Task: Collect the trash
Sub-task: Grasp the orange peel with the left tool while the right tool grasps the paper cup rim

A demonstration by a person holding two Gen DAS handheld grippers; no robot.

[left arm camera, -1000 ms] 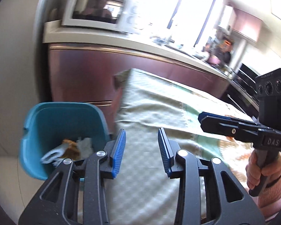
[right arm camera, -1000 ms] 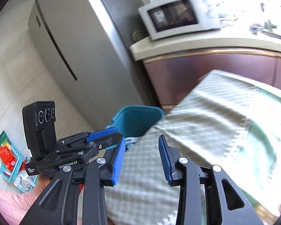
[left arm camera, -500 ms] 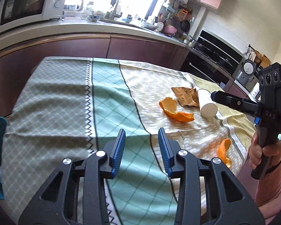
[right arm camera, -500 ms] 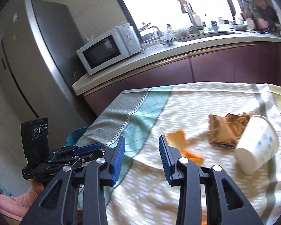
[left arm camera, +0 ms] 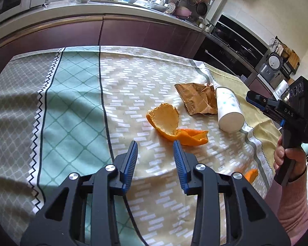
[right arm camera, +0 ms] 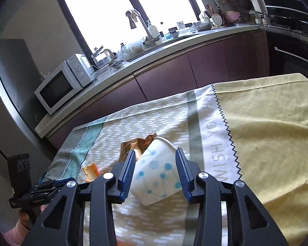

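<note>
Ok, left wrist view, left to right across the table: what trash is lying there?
Large orange peel → brown wrapper → paper cup, on its side; a small peel scrap sits nearer, by the tablecloth edge.

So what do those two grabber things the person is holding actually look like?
Both are black plastic frames with silver rivets and ribbed blue finger pads. The right gripper has a pistol handle, a "DAS" marking and a black box with three round lenses. The sleeve is pink ribbed knit.

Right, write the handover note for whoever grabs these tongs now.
Left tongs: open, empty, aimed at the big peel.
Right tongs: opening, cup lying on its side between the jaws, not gripped.
On the cloth: big peel, wrapper beside the cup, small peel at the near edge.
Done: nothing off this cloth by what shows.
Left: cup, wrapper, both peels.
</note>
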